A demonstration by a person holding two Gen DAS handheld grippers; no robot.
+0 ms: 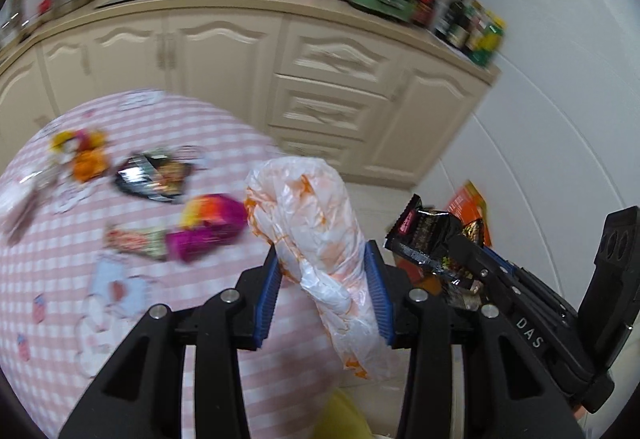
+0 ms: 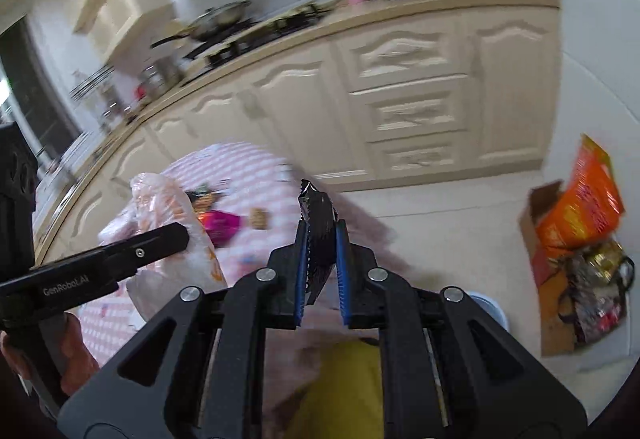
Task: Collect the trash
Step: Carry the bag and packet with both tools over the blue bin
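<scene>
left gripper (image 1: 324, 259) clamped on a crumpled white-and-orange plastic bag (image 1: 316, 215), pads squeezing its middle, bag tail hanging below the jaws; right gripper (image 2: 322, 239) closed tight on a black foil wrapper (image 2: 316, 207), serrated top edge sticking up past the pads; both views smeared, so both hands look to be mid-carry

outward: more trash on the pink checked tablecloth (image 1: 132, 299) — magenta wrapper (image 1: 208, 227), dark foil pack (image 1: 156, 175), orange-yellow wrappers (image 1: 82, 153); on the floor near the cabinets (image 2: 408, 87) a cardboard box (image 2: 540, 235) with an orange bag (image 2: 584, 203) and more wrappers in it; likely the drop point, my guess

risks: bag is slick film, held only by compression, could creep out under a fast swing; black wrapper pinched low on a thin edge, may slide or twist free; the two grippers sit close, so they could clash or snag the bag; a release short of the box puts litter on the floor

text: "DAS" on the right gripper body in the left view; "GenRobot.AI" on the left gripper arm in the right view; wrapper print and the bottles on the counter too blurred to read
</scene>
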